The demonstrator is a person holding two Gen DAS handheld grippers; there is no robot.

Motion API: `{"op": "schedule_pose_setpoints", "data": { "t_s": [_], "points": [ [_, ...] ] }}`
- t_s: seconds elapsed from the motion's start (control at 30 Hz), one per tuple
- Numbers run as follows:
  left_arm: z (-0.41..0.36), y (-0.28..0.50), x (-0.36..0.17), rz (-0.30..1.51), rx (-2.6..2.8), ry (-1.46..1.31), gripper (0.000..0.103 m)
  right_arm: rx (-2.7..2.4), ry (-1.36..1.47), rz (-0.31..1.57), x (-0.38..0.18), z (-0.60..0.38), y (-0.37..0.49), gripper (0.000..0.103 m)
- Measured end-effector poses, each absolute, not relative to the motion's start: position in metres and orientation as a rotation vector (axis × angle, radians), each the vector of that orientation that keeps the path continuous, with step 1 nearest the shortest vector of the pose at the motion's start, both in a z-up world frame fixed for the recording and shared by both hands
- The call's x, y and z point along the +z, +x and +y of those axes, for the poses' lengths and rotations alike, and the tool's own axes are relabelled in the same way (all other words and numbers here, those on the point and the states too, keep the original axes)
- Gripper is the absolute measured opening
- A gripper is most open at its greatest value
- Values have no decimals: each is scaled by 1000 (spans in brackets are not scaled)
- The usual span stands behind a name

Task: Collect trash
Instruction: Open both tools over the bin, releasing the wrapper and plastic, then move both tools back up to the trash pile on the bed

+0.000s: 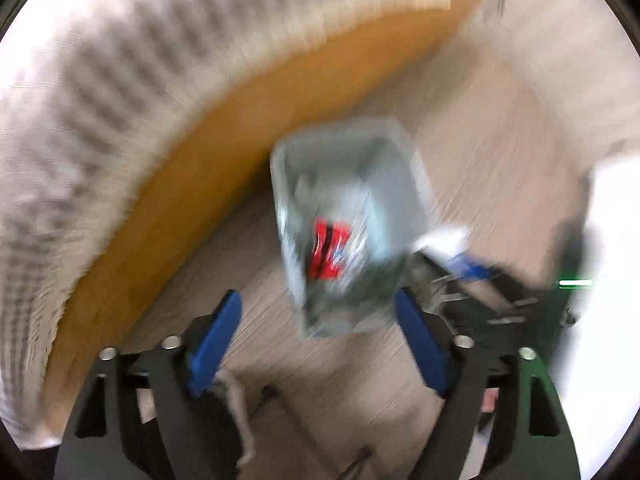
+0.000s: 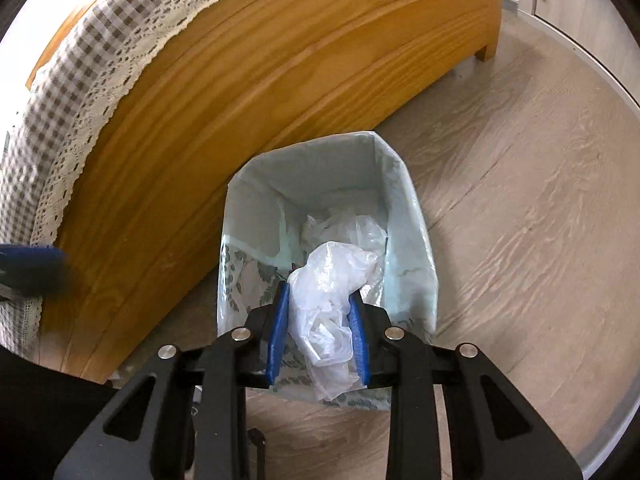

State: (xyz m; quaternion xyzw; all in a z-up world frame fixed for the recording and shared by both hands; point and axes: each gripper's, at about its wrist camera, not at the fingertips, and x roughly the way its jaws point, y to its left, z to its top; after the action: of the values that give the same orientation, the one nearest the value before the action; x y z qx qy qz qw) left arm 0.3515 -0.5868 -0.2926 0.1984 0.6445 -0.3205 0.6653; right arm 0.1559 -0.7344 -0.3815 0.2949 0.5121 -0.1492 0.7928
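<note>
A small bin with a pale green liner [image 2: 404,216] stands on the floor against a wooden cabinet. My right gripper [image 2: 320,300] is shut on a crumpled clear plastic bag [image 2: 332,280] and holds it over the bin's near rim. More clear plastic [image 2: 352,224] lies inside the bin. In the blurred left wrist view my left gripper [image 1: 318,300] is open and empty above the bin [image 1: 380,152]; a red item [image 1: 326,252] shows in the air over the bin or inside it. The other gripper [image 1: 472,272] shows at the right of it.
The wooden cabinet [image 2: 248,92] with a checked, lace-edged cloth [image 2: 72,80] stands left of the bin. Pale wood floor [image 2: 520,200] spreads to the right. White furniture [image 2: 568,0] is at the far right.
</note>
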Motion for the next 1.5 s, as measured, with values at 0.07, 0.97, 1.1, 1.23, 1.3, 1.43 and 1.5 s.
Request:
{"op": "schedule_pose_setpoints", "data": {
  "t_s": [0.07,0.97,1.1,1.23,1.3,1.43,1.5],
  "points": [
    [-568,352,-263,1382,-744,361,87,-294,630,1116,-383,-734,173,29],
    [-444,348,-176,1174,-779,189,88,-495,346,1089,-244,-707,156,80],
    [-388,352,-110,1010,-809,96,88,-463,221,890,-146,-659,162,80],
    [-310,354,-55,772,-711,95,93,-387,117,690,-74,-589,176,80],
    [-275,361,-38,693,-663,74,93,-314,88,599,-47,-544,187,80],
    [-177,376,-18,527,-549,-12,96,-185,31,496,-23,-467,214,88],
    [-133,385,-20,452,-499,-40,96,-122,-1,476,-22,-426,236,88]
  ]
}}
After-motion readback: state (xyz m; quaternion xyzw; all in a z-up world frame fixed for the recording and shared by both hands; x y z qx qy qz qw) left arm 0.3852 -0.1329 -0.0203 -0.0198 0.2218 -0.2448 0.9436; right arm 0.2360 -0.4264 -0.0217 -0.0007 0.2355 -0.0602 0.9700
